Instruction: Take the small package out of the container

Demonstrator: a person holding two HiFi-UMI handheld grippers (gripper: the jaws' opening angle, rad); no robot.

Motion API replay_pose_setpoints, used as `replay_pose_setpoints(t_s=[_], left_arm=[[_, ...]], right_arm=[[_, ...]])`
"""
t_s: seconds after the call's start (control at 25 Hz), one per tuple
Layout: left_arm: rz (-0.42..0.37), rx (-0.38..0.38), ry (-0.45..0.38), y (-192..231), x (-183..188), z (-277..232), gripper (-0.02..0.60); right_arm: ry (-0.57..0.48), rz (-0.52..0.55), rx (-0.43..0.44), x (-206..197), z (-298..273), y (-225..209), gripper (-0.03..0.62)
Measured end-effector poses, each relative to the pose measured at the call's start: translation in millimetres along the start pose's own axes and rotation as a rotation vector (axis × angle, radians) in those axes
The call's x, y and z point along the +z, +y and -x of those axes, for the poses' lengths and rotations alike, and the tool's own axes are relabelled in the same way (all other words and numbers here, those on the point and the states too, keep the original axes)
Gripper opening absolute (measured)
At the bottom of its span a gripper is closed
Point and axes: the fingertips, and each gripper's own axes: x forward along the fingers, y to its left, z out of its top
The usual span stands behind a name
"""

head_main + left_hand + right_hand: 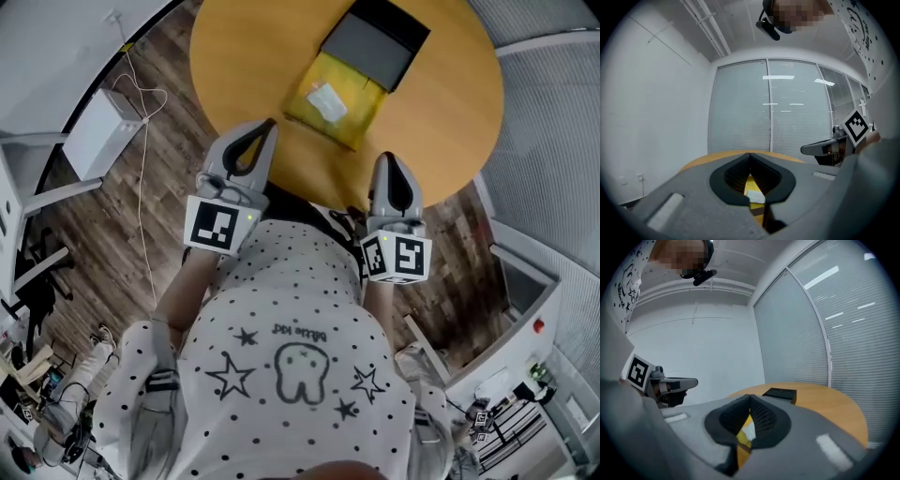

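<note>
Jaws closed, empty: left gripper [266,127] and right gripper [386,159] at near edge of table [234,66]; tugging package [336,101] could drag loose container [375,42] along

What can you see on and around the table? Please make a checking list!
Surface: round wooden table.
Job's things: yellow package with a white label, lying against the black container.
Clutter: nothing seen.
Grippers: left gripper and right gripper both shut, empty, short of the package.
Cables: white cable on the floor.
Surroundings: white box, wooden floor, window blinds.
</note>
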Motion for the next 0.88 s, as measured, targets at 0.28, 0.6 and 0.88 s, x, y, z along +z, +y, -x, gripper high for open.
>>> replay_pose_setpoints(t_s=[0.28, 0.6, 0.88], left_arm=[[-0.007, -0.07, 0.014, -5.2, 13.3, -17.5, 0.009], [-0.003, -0.121, -0.018, -7.8, 18.6, -31.6, 0.009], [0.0, -0.141, -0.039, -9.8, 24.3, -33.8, 0.01]], right_arm=[[-0.024, -0.019, -0.112, 20.1, 18.5, -22.7, 0.003], [-0.076, -0.057, -0.245, 36.5, 48.9, -51.4, 0.003], [-0.073, -0.034, -0.296, 35.9, 65.7, -65.6, 0.003]])
